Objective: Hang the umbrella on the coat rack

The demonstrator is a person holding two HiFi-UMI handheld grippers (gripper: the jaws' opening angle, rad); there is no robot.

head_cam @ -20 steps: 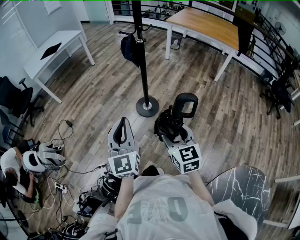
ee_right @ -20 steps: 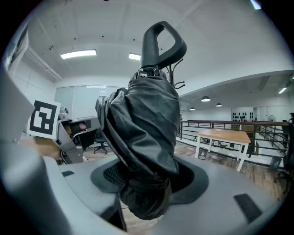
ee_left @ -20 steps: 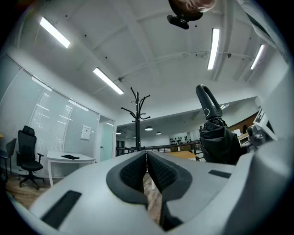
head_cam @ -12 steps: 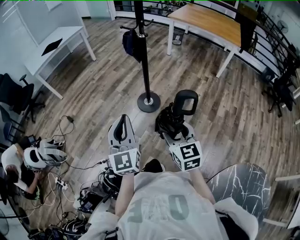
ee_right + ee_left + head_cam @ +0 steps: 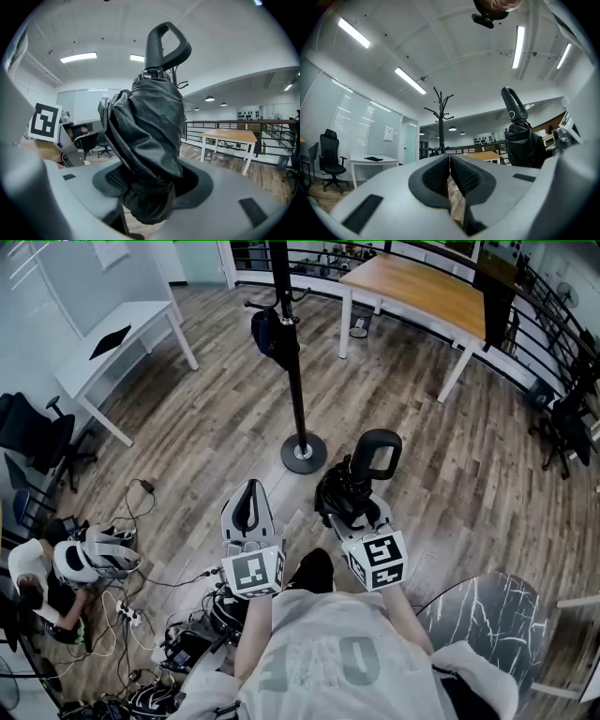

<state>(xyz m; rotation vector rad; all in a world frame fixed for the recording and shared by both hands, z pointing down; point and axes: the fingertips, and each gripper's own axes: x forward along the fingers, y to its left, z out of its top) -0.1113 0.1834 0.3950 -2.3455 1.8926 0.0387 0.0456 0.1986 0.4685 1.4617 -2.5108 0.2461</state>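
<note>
A folded black umbrella (image 5: 349,493) with a loop handle (image 5: 376,454) stands up out of my right gripper (image 5: 349,507), whose jaws are shut on its bunched fabric (image 5: 145,140). The handle (image 5: 164,42) points upward in the right gripper view. My left gripper (image 5: 248,512) is shut with nothing in it, to the left of the umbrella (image 5: 524,140). The black coat rack (image 5: 292,362) stands on its round base (image 5: 303,454) just ahead, a dark bag (image 5: 265,334) hanging from one hook. The coat rack (image 5: 440,119) shows in the distance in the left gripper view.
A wooden-topped table (image 5: 422,296) stands at the back right, a white desk (image 5: 122,338) at the left. Cables and gear (image 5: 141,615) lie on the floor at lower left by a seated person. A marbled round table (image 5: 478,615) is at lower right. Black railings (image 5: 553,343) line the right side.
Both grippers and the umbrella keep their grip and pose. The coat rack and floor have shifted slightly down and right in the head view as the person steps nearer.
</note>
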